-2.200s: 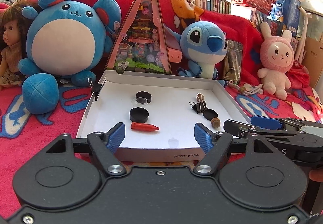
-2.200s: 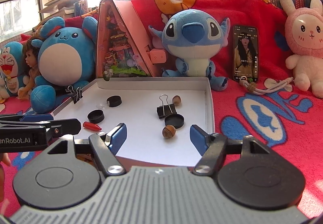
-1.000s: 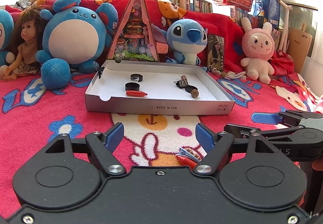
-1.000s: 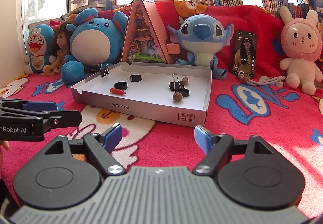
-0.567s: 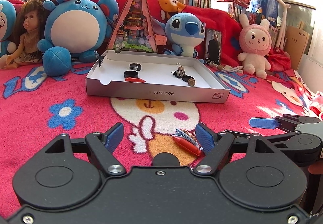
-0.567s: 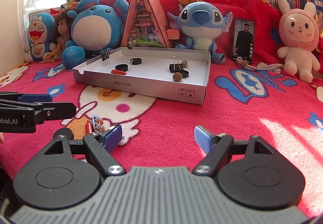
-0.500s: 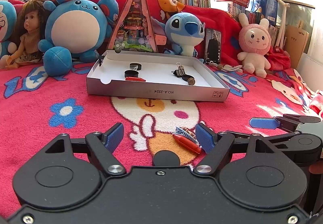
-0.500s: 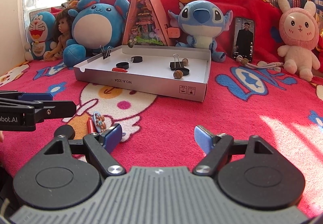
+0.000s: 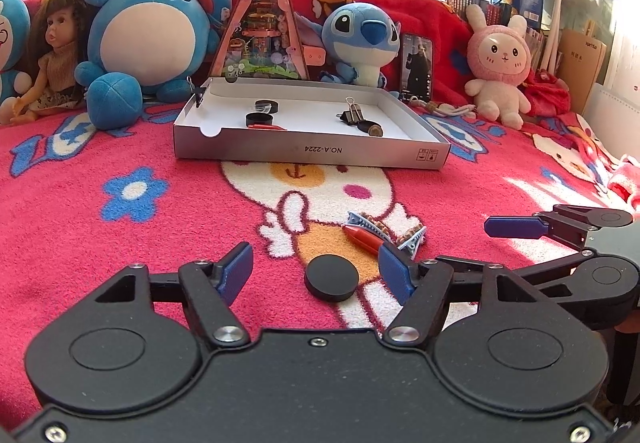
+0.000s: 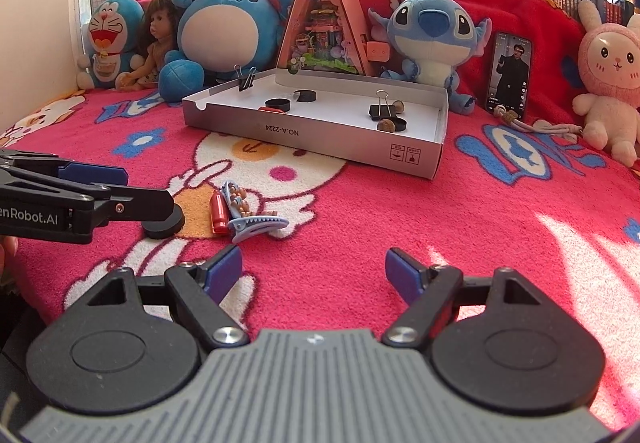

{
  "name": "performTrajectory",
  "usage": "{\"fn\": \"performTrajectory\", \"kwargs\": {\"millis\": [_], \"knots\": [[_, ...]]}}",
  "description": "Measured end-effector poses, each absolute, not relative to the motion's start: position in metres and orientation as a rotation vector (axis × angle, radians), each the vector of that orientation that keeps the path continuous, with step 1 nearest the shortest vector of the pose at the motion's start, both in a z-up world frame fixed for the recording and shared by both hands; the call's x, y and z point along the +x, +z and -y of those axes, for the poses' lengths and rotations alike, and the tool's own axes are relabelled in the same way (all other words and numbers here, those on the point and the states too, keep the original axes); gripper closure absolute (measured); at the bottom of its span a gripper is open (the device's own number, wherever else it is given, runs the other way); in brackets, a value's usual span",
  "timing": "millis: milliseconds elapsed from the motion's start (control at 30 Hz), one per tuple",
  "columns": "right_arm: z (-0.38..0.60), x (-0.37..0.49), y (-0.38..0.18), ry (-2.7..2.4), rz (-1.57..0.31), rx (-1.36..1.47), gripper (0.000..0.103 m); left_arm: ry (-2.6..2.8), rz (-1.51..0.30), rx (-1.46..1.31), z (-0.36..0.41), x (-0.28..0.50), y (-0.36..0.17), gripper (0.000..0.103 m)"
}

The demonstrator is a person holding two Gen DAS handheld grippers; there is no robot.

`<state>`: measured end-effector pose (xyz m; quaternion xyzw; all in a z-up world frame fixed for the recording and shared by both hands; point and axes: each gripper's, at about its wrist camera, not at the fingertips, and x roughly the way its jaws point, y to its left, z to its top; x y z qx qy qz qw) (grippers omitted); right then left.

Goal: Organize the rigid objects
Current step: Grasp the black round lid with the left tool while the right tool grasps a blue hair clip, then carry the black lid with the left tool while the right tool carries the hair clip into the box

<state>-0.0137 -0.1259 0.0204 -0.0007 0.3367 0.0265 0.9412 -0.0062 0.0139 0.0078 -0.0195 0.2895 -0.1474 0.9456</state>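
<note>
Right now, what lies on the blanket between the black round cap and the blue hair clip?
A small red crayon lies between the black round cap and the blue hair clip; the right wrist view shows it best.

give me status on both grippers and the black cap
Left gripper closing around black cap, not yet gripping. Right gripper open, empty. Red crayon close beside.
</note>
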Motion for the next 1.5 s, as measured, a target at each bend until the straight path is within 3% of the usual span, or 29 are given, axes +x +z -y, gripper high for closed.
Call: {"fn": "performTrajectory", "kwargs": {"millis": [133,300,500,833,1500], "knots": [[0.123,-0.008,0.021,0.069,-0.678,0.001,0.016,-0.312,-0.614,-0.059,-0.014,-0.006,0.007,0.053],[0.119,-0.001,0.024,0.092,-0.654,0.006,0.017,-0.330,-0.628,-0.055,-0.010,-0.007,0.002,0.059],[0.113,0.006,0.022,0.116,-0.667,-0.016,0.033,-0.334,-0.630,-0.036,-0.004,-0.006,-0.002,0.074],[0.107,0.011,0.019,0.146,-0.681,-0.021,0.063,-0.326,-0.619,-0.049,-0.006,-0.002,0.000,0.074],[0.132,0.023,0.036,-0.010,-0.639,0.078,0.065,-0.281,-0.591,-0.083,-0.015,0.034,0.023,0.074]]}}
